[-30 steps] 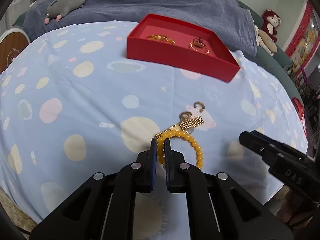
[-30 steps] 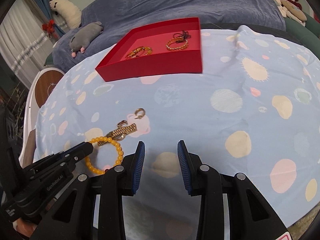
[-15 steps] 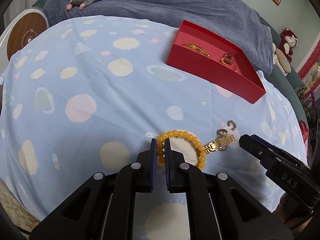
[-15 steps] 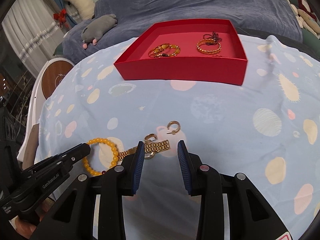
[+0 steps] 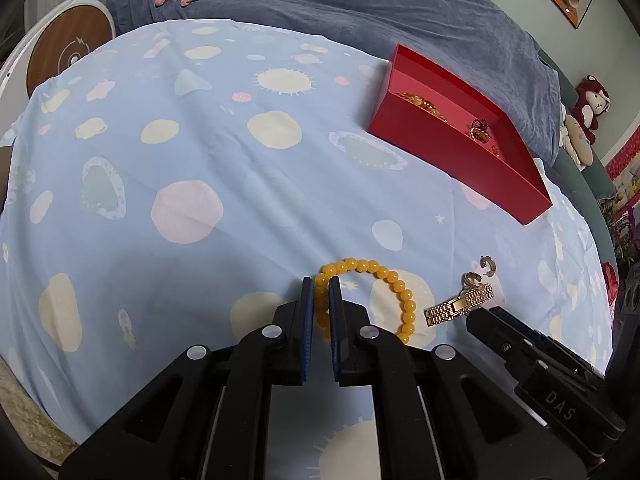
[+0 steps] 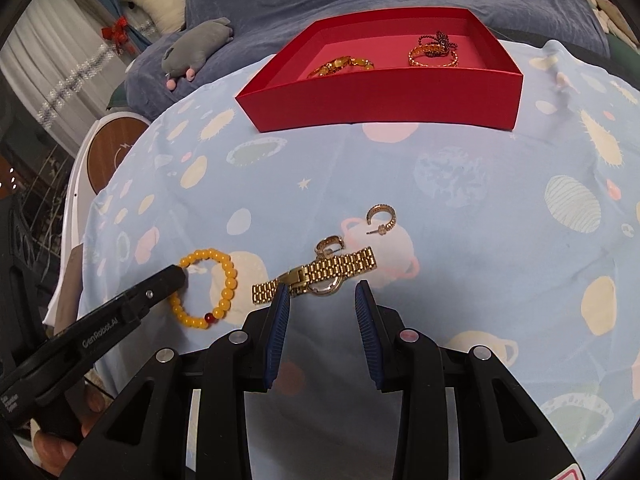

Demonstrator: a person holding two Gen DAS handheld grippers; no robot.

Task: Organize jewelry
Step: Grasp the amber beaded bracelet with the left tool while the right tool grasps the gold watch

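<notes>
My left gripper [image 5: 321, 294] is shut on the yellow bead bracelet [image 5: 394, 282], which lies on the blue patterned cloth; it also shows in the right wrist view [image 6: 226, 288]. My right gripper [image 6: 320, 292] is open, its jaws just short of the gold watch [image 6: 320, 274], also in the left wrist view [image 5: 460, 306]. Two gold hoop earrings [image 6: 382, 218] [image 6: 330, 245] lie just beyond the watch. The red box [image 6: 384, 92] stands farther back and holds a gold bracelet [image 6: 340, 65] and a gold bangle with a dark chain [image 6: 434, 50].
A grey plush toy [image 6: 198, 46] lies on the blue blanket [image 5: 360, 8] behind the table. A round wooden board [image 5: 66, 54] stands at the far left. More plush toys [image 5: 592, 100] sit at the far right. The cloth [image 5: 200, 160] covers the table.
My left gripper has dragged the bead bracelet left, away from the watch. My right gripper has moved forward towards the watch, still open.
</notes>
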